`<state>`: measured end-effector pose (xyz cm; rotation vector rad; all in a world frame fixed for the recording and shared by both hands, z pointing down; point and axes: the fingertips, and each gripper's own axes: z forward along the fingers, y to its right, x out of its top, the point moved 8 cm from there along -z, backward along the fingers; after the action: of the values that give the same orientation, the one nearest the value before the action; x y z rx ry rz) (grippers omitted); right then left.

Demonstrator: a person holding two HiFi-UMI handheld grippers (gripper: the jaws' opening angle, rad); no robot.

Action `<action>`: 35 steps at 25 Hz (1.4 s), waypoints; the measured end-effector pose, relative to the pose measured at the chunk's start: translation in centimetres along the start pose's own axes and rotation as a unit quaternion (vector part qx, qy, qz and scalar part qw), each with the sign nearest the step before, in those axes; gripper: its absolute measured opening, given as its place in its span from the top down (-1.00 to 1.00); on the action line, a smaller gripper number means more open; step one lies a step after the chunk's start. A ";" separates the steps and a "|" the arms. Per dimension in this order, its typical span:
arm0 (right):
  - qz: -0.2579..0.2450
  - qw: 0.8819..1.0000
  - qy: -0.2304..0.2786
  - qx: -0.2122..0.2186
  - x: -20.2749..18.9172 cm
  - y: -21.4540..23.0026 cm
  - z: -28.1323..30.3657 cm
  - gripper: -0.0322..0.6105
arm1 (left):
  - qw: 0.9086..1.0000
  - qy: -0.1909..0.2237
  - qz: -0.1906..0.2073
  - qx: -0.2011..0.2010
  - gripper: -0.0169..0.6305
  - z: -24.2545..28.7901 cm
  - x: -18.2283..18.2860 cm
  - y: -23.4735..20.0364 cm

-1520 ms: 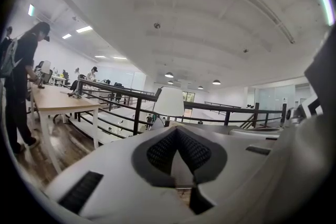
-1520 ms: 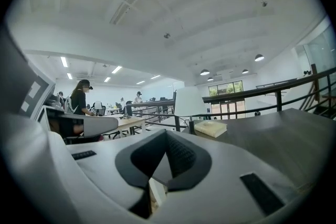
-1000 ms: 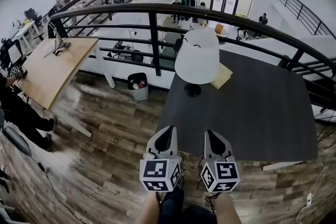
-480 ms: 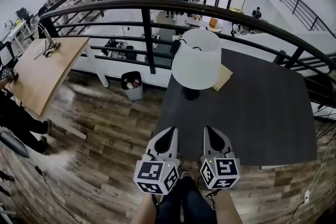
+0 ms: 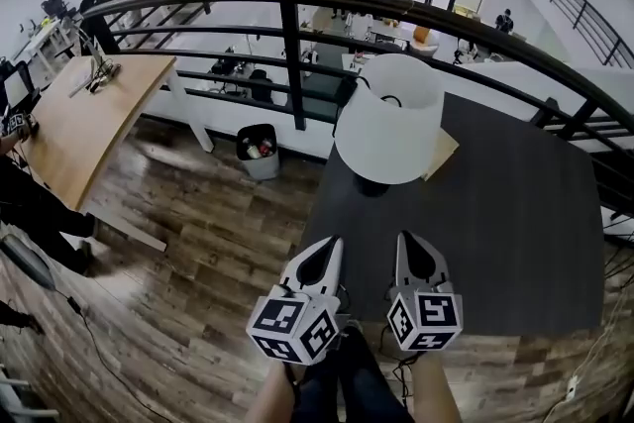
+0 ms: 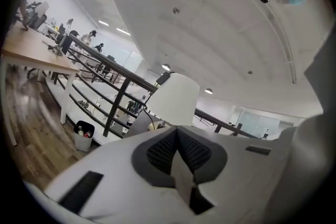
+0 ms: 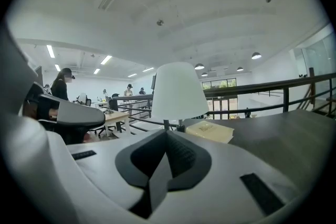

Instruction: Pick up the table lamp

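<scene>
The table lamp stands on the dark bench, close to its far-left corner and just inside the far edge that runs along the black railing. It is upright, with a white shade that widens downward over a dark stem and a dark round base. A pale book lies flat on the bench just to the right of the lamp's base, also near the far edge; from above the shade covers part of it.

Both claws are at the near side of the bench, well apart from the lamp and pointing toward it. The left claw is by the near-left corner, with its jaws pressed together and nothing between them. The right claw is beside it over the near edge, its jaws likewise pressed together and empty. In the right gripper view the lamp sits straight ahead above the closed tips, with the book to its right.

On the wooden floor beyond the bench's left edge, a small bin stands at the foot of the railing.
</scene>
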<state>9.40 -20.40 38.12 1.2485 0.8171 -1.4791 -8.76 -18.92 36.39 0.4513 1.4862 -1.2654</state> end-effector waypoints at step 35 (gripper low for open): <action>-0.009 0.994 -0.060 0.092 -5.0 5.3 12.9 0.82 | 0.977 0.023 -0.204 -0.057 0.68 11.4 -1.9 -4.8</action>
<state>10.54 -32.54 46.61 1.2751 0.6257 -1.6563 -6.65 -29.94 41.98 0.0997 1.7392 -1.4818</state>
